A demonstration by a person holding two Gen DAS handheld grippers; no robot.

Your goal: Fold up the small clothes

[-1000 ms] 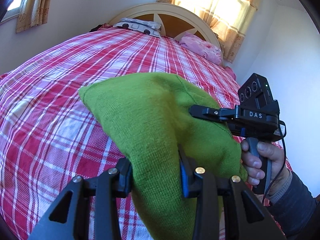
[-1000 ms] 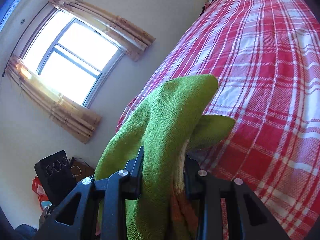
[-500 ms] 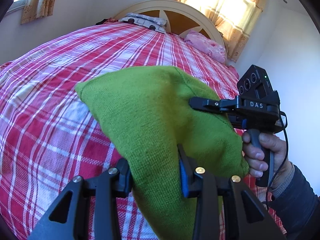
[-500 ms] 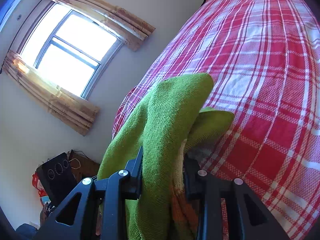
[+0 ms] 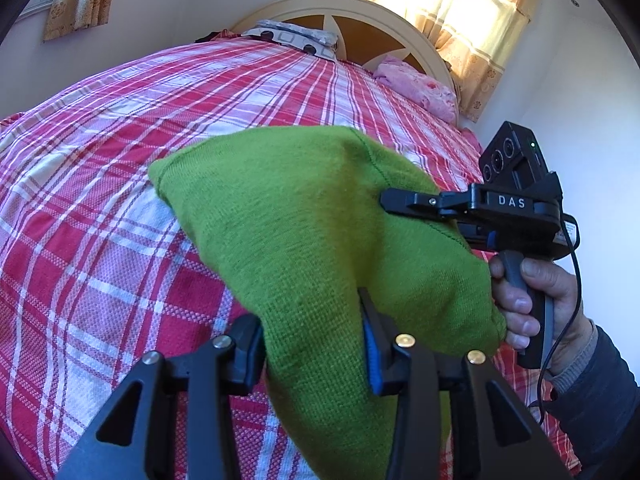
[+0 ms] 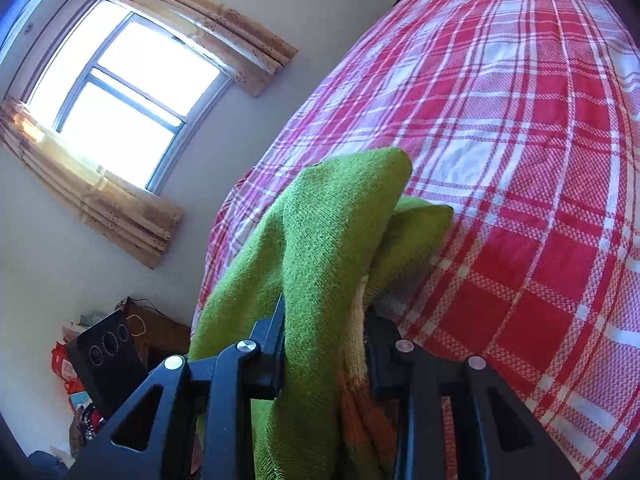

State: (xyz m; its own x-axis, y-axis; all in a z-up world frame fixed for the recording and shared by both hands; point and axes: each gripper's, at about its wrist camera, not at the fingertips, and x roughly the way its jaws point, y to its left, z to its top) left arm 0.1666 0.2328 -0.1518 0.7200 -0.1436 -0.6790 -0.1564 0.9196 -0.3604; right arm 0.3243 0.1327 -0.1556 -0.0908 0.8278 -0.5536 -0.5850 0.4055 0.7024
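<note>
A green knit garment (image 5: 304,216) hangs above the red plaid bed (image 5: 120,128), held between both grippers. My left gripper (image 5: 312,332) is shut on its near edge. My right gripper (image 6: 324,320) is shut on another edge of the same green garment (image 6: 332,232), where cream and orange knit shows. In the left wrist view the right gripper (image 5: 386,200) enters from the right, its fingers closed on the cloth, a hand on its handle. The garment's far fold droops toward the bed; I cannot tell whether it touches.
A patterned pillow (image 5: 292,38) and a pink cloth (image 5: 416,84) lie at the headboard (image 5: 360,12). Curtained windows (image 6: 120,80) are on the walls. Beside the bed in the right wrist view stand the left gripper's camera box (image 6: 106,356) and floor clutter (image 6: 76,400).
Both grippers have moved slightly forward over the bed with the green garment, still shut on it. The garment's shape is nearly the same.
</note>
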